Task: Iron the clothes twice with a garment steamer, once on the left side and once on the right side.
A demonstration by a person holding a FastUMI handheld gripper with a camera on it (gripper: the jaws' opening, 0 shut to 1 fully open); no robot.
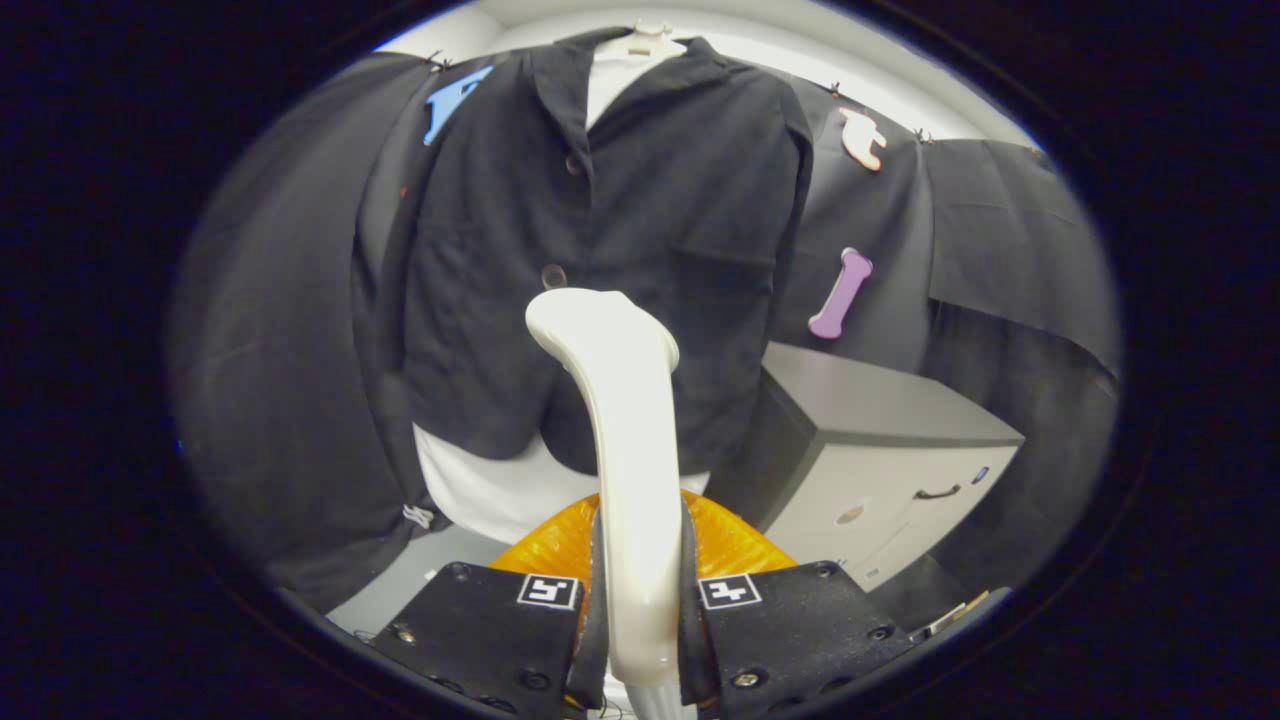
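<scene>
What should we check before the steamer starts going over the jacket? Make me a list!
1. Grip: the gripper has both fingers pressed on the white steamer handle. Ok.
2. Steamer pose: it stands upright between the fingers, head up near the jacket's lower front. Ok.
3. Jacket: the dark jacket hangs on a hanger, front facing us, buttons closed. Ok.
4. Touching the cloth: whether the head is against the fabric or just short of it, cannot tell.
5. Steam: none visible; whether it is on, cannot tell.
6. Nearby things: the grey cabinet sits beside the jacket's right side and may crowd that pass. Watch it.
</scene>
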